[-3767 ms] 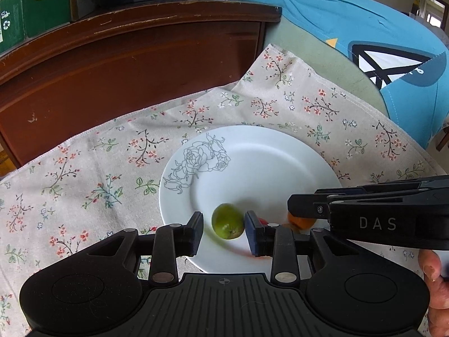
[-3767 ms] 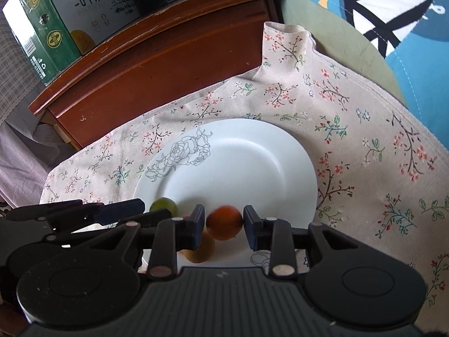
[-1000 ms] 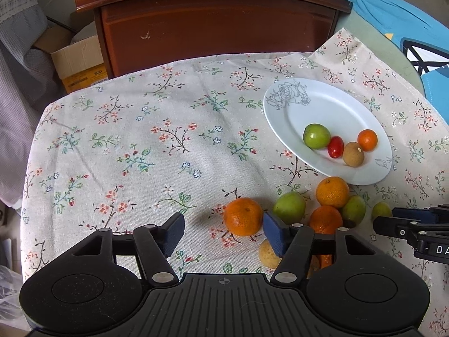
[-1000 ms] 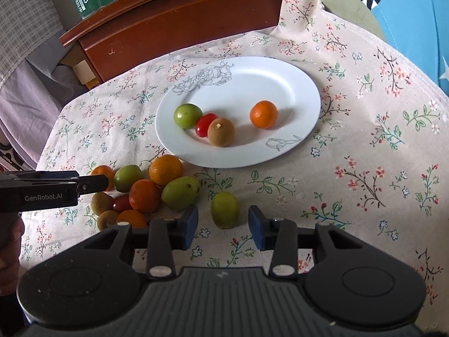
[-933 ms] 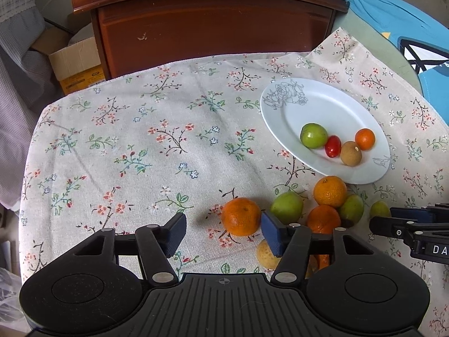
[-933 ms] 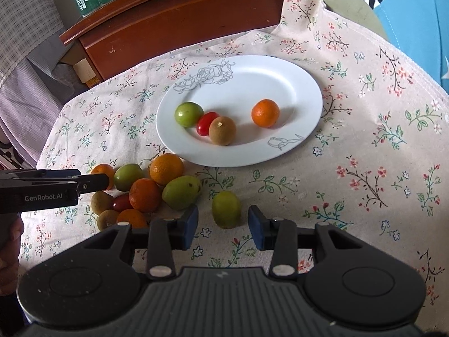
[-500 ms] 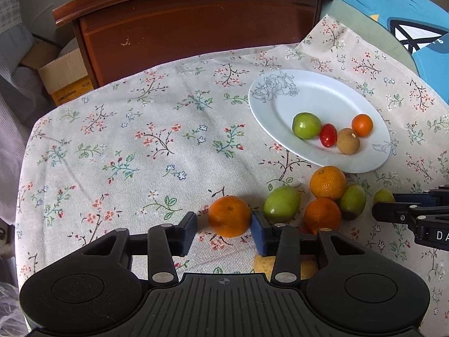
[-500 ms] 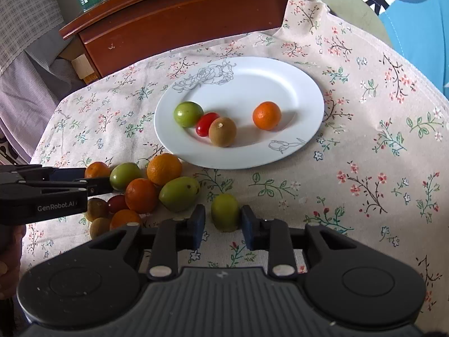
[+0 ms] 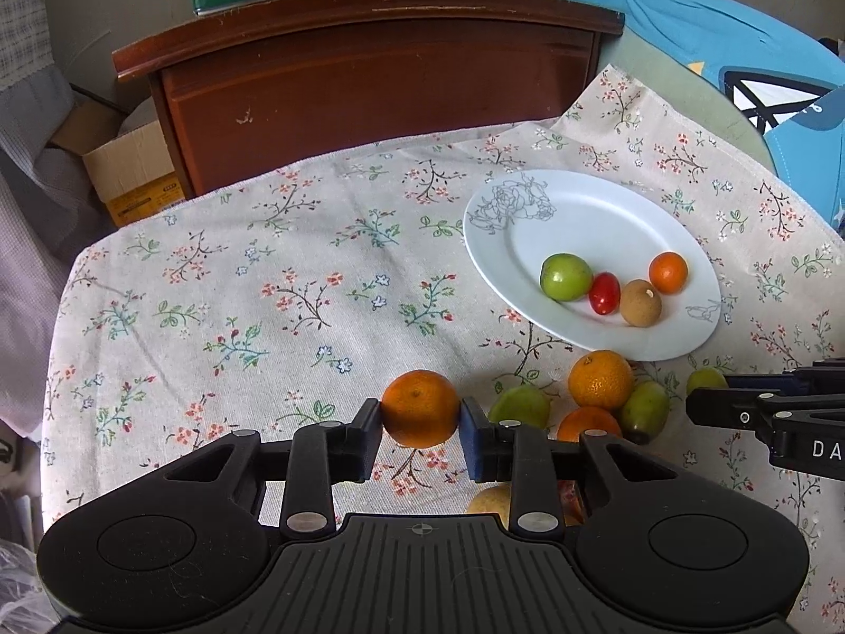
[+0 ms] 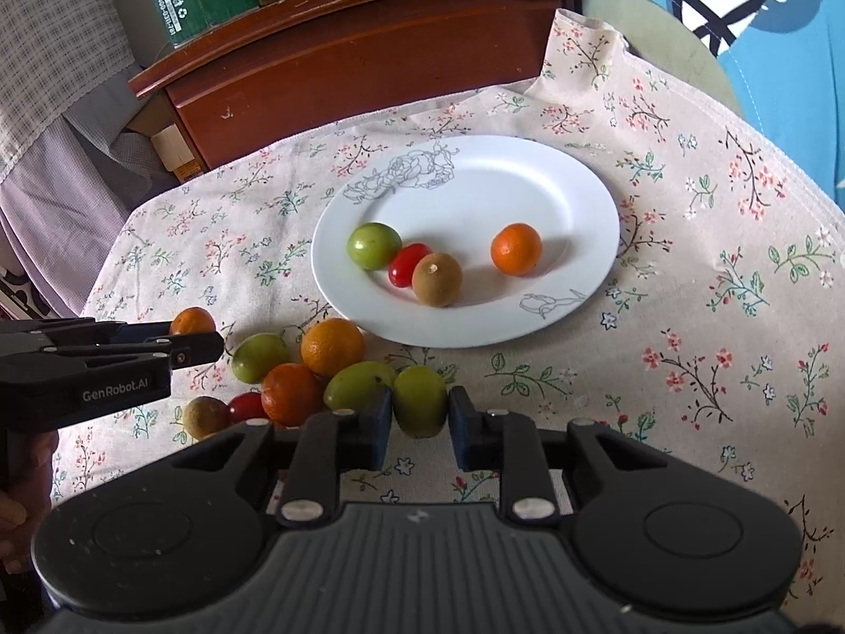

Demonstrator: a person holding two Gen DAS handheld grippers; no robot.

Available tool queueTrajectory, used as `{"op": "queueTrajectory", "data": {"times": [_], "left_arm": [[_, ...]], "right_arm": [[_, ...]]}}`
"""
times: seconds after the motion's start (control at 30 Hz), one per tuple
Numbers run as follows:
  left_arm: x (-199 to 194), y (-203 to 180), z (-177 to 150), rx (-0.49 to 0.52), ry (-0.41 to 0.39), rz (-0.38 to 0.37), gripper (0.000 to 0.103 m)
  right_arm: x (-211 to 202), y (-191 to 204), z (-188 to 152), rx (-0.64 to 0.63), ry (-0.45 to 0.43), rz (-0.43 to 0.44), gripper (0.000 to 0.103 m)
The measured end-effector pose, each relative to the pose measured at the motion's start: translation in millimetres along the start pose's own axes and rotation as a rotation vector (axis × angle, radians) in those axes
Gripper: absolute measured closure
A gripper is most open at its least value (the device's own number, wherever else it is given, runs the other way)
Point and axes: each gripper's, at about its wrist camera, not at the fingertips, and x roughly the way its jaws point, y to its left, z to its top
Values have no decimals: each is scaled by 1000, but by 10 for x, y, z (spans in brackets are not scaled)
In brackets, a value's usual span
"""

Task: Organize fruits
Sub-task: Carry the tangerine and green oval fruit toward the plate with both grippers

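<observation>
1. My left gripper point(image 9: 421, 425) has its two flat blue pads pressed against the sides of a round, dimpled orange point(image 9: 420, 408); I cannot tell whether the fruit has left the cloth.
2. My right gripper point(image 10: 420, 425) pinches a smooth, oval green fruit point(image 10: 420, 400) between its pads, at the near edge of the loose pile.
3. The pile point(image 10: 296, 370) lies on the cloth just left of that green fruit: two oranges, two more green fruits, a red cherry tomato and a dull brown round fruit, all bunched and touching.
4. Beyond the pile sits a glossy white oval plate point(image 10: 528, 185) with a grey line-drawn rose on its rim. It holds a green fruit, a cherry tomato and a fuzzy brown fruit touching in a row, with a small orange apart to the right.
5. Everything rests on a woven beige tablecloth point(image 9: 237, 290) printed with small floral sprigs.
6. Behind it stands a dark polished wooden cabinet point(image 9: 369, 68).
</observation>
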Motion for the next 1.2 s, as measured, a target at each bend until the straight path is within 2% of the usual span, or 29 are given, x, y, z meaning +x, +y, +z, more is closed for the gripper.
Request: {"op": "queueTrajectory", "data": {"times": [0.2, 0.53, 1.2], "left_arm": [[-139, -53, 136, 1, -78, -23, 74], [-143, -176, 409, 41, -136, -67, 74], [135, -314, 723, 65, -160, -111, 74]], "right_arm": [[-111, 38, 112, -3, -64, 32, 79], [-252, -1, 365, 1, -155, 40, 80], [-103, -179, 700, 48, -191, 37, 80]]}}
